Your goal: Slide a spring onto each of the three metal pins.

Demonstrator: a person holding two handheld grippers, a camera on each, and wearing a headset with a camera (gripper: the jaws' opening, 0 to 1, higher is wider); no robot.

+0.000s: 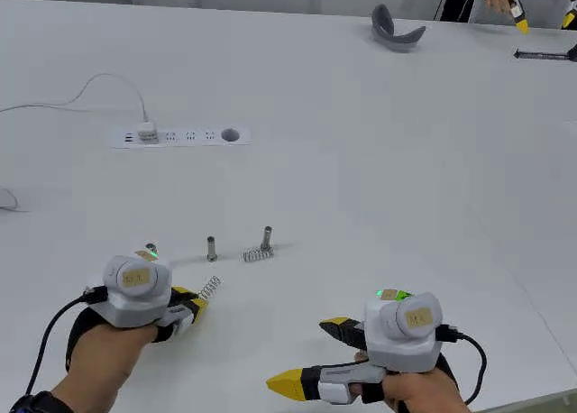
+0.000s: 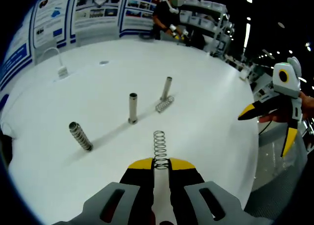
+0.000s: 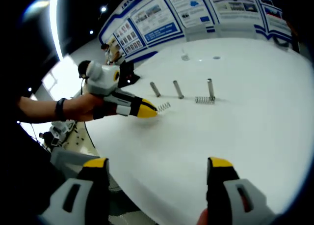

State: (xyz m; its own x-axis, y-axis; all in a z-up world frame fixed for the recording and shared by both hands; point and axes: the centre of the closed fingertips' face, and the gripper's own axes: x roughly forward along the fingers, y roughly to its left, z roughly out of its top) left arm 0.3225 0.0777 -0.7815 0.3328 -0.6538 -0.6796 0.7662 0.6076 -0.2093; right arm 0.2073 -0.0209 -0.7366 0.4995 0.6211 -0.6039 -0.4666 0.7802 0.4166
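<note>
ok, left tongs (image 2: 161, 162) pinch spring (image 2: 159, 144) by its end, right tongs (image 3: 157, 164) spread, empty; spring could buckle or pop free at mid-frame pin (image 2: 133, 108).

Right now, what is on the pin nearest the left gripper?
A spring sleeves that pin down to the table. Its coils hide the shaft underneath.

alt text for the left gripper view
The left tongs pinch the end of a spring above a white table. Ahead stand three metal pins: the left pin wears a spring, the middle pin is bare, and a loose spring lies at the far pin's base.
</note>
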